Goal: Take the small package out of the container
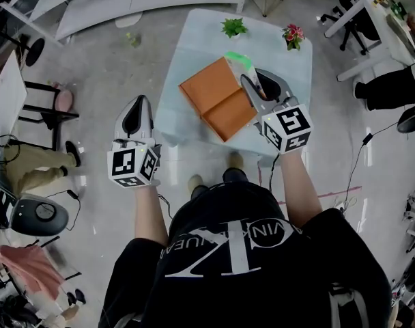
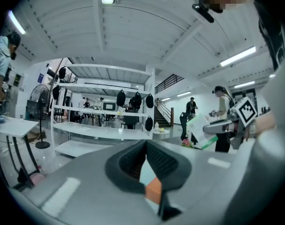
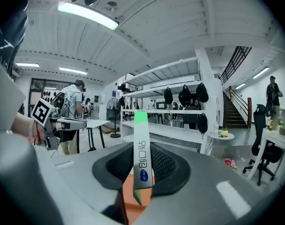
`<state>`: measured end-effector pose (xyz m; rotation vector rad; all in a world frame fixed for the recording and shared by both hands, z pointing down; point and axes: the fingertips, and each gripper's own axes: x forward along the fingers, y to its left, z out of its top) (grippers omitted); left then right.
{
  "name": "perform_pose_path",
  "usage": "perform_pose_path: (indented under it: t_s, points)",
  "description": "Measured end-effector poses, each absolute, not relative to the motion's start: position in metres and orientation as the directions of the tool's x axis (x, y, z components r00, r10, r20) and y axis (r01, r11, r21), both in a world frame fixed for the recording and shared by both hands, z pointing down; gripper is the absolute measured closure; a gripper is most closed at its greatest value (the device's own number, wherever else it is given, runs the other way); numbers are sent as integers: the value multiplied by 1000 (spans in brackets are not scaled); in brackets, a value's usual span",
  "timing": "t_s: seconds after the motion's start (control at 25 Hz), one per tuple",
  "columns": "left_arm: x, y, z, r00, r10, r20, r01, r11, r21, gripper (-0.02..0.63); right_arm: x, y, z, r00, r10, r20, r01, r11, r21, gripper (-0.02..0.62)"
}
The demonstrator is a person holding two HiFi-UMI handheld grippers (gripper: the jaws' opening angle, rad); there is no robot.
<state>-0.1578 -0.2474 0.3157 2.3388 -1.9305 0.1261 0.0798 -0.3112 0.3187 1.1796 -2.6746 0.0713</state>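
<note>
Plainly the package (image 3: 140, 130) was out of the box (image 1: 213, 96). The right hand-held gripper (image 3: 143, 150) was clamped on it, pads pressed against its two broad faces, so that it sat edge-on between the jaws with its green end jutting past the fingertips. In the head view it hung above the table (image 1: 194, 43) at the far right corner of the open orange box. It was apparently clear of the box, though how high could not be judged. The left hand-held gripper (image 1: 138, 102) hovered off the table's near left side, well apart from the box, its jaws together at the tips with nothing between them. The package looked thin, flat and light, with a smooth printed skin. It would likely crease under a hard squeeze and could pivot or slip in the pads if swung fast. A hold across the broad faces, nearer the middle than the very end and with gentle pressure, seemed safest. Laying it flat on bare table beside the box seemed all that remained.
</note>
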Motion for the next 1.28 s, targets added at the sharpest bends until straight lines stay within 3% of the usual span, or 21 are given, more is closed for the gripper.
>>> perform_pose_path:
  t_s: [0.96, 1.28]
  points:
    - [-166, -249, 267, 183, -983, 23, -983, -183, 22, 606, 104, -310, 259, -613, -790, -20, -788, 613, -57, 500]
    - [-166, -247, 271, 181, -983, 35, -983, -180, 21, 606, 110, -307, 260, -601, -798, -40, -793, 602, -91, 500]
